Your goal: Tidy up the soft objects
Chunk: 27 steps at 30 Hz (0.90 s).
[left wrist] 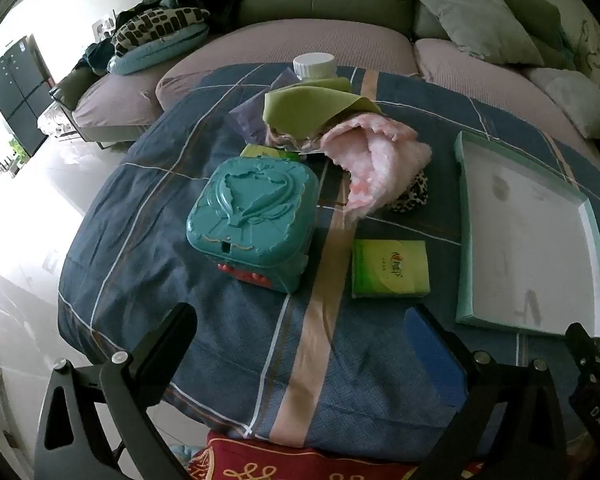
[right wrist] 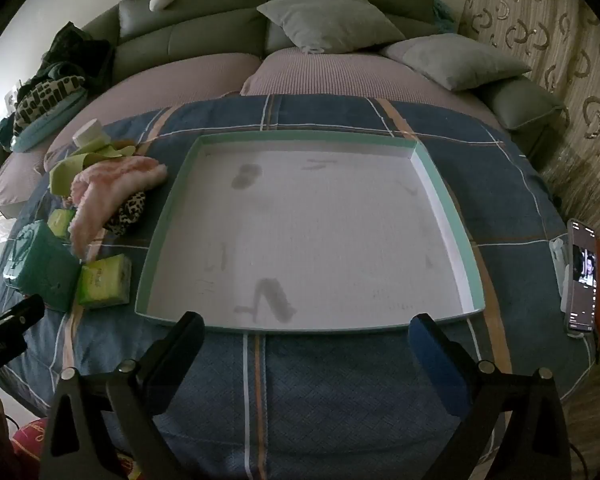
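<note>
On the blue plaid cloth point(left wrist: 228, 344) lies a heap of soft things: a fluffy pink cloth point(left wrist: 376, 160), a green cloth point(left wrist: 308, 106) and a leopard-print piece point(left wrist: 414, 198). The pink cloth point(right wrist: 108, 188) also shows at the left of the right wrist view. A shallow mint-rimmed tray point(right wrist: 312, 240) with a bare white floor sits straight ahead of my right gripper point(right wrist: 304, 336), which is open and holds nothing. My left gripper point(left wrist: 304, 320) is open over the cloth, short of a teal plastic case point(left wrist: 252, 216) and a green tissue pack point(left wrist: 390, 268).
A white-capped bottle point(left wrist: 314, 66) stands behind the heap, by a purple packet point(left wrist: 246, 118). A second green pack point(left wrist: 264, 152) peeks out behind the case. A phone point(right wrist: 582, 276) leans at the table's right edge. A sofa with grey cushions point(right wrist: 332, 16) runs behind.
</note>
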Tool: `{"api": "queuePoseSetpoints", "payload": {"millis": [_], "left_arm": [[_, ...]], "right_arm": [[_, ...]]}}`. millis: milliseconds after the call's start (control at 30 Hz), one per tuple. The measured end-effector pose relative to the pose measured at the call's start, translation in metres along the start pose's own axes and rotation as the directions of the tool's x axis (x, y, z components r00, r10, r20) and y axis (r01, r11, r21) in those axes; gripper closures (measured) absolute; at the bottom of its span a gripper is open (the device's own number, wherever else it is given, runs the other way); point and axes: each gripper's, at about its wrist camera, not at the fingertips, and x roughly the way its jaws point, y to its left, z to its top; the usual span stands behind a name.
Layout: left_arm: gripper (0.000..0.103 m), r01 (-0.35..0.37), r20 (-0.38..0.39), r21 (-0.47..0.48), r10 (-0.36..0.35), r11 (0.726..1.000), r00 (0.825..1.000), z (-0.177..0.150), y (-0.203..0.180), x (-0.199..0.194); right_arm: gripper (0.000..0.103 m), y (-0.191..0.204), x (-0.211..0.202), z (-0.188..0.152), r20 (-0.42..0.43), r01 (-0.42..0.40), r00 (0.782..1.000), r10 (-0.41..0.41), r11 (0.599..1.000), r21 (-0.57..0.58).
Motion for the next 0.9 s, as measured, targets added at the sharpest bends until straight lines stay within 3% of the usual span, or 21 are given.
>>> {"api": "queuePoseSetpoints", "payload": {"millis": [900], "left_arm": [[0.0, -0.002, -0.005, 0.0, 0.002, 1.0, 1.0, -0.0015, 0.0011, 0.0013]], "right_arm": [[0.0, 0.0028, 0.0033, -0.0004, -0.007, 0.008, 1.0, -0.008, 1.0, -0.007]]}}
